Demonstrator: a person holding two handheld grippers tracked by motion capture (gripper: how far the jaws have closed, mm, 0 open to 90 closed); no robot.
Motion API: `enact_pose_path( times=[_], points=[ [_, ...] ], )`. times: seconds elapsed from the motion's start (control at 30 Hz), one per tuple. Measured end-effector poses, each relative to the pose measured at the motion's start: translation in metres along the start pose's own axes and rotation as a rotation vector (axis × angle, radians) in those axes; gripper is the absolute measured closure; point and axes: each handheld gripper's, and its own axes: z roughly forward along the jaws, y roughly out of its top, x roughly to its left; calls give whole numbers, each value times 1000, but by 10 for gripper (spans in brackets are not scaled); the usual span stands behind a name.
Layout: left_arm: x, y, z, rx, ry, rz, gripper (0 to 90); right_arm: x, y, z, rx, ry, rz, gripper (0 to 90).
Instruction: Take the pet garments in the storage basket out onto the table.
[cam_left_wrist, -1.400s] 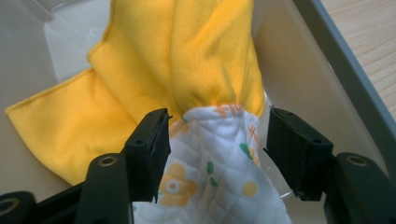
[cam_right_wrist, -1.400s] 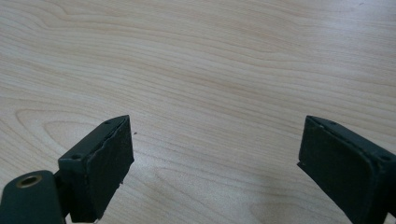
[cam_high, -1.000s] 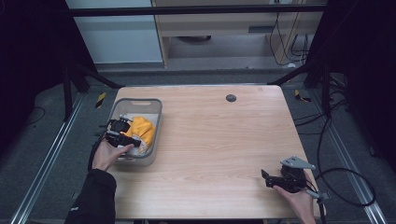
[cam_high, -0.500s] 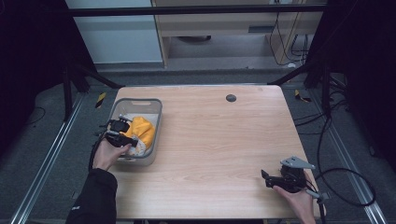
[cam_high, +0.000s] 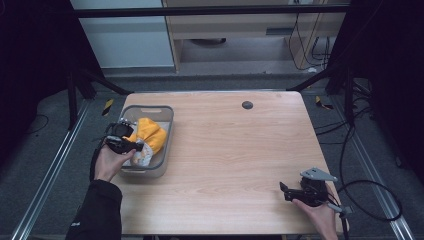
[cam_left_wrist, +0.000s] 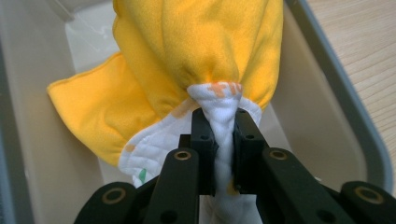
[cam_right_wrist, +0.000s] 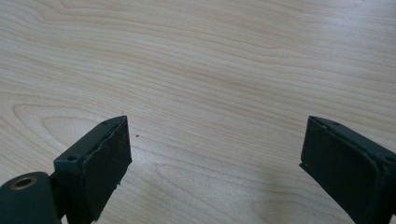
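Left gripper clamped on the white underside of a yellow cloth inside a grey bin at the worktop's left edge, cloth's lower part hidden behind the jaws, right gripper wide apart near the front right corner.

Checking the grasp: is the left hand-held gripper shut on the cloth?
Shut. The left hand-held gripper pinches the white edge of the yellow cloth between its jaws, over the bin.

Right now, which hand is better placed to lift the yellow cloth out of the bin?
Left. Its tool is already clamped on the yellow cloth inside the grey bin. The right tool is open over bare table, far from the bin.
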Motion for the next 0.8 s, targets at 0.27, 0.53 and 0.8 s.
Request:
enact_pose_path(
  times=[0.27,0.53,0.8],
  points=[
    [-4,5,-18,-47,15,13,816,-1,0,0,-7,-7,-6,82],
    [-6,7,-31,-75,16,24,816,-1,0,0,-11,-7,-4,82],
    [-13,9,-50,-110,10,54,816,0,0,-1,-12,-8,2,81]
  ],
)
